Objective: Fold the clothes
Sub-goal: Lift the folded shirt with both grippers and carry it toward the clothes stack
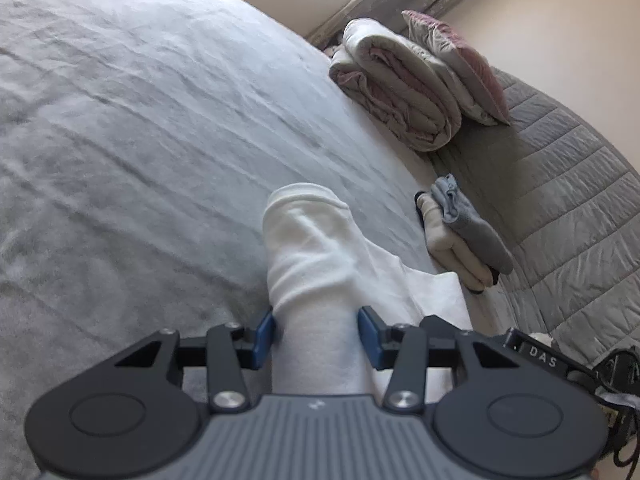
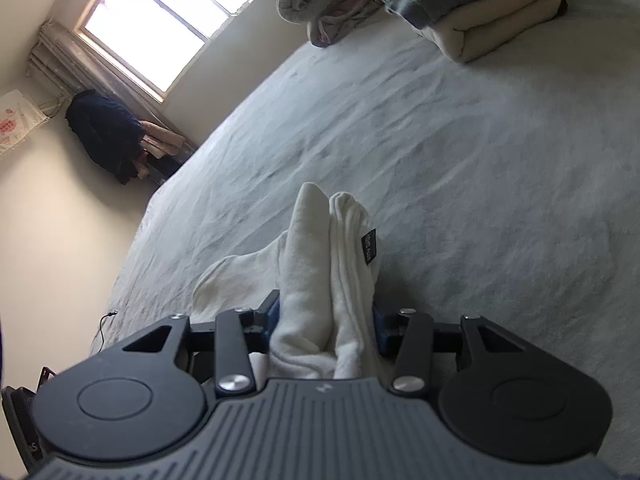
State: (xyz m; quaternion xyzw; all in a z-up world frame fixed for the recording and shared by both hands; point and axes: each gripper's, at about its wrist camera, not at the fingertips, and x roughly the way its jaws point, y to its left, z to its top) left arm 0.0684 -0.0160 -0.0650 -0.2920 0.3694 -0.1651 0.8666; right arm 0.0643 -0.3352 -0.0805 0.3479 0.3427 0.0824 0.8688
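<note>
A soft white knitted garment [image 1: 316,248] is held between the blue pads of the left hand-held gripper [image 1: 318,336], which are pressed against its sides; a rolled end with a ribbed cuff is seen pointing away over the grey bed cover [image 1: 140,120]. In the right wrist view, the same white fabric [image 2: 328,280], bunched in two upright folds with a small dark label, is clamped in the right hand-held gripper [image 2: 326,316]. A flat part of the garment is spread on the bed below. Far right, a folded cream and grey clothes stack [image 1: 460,228] is laid near a rolled pink-and-white quilt [image 1: 400,88]. A bright window [image 2: 168,24] is seen far left.
</note>
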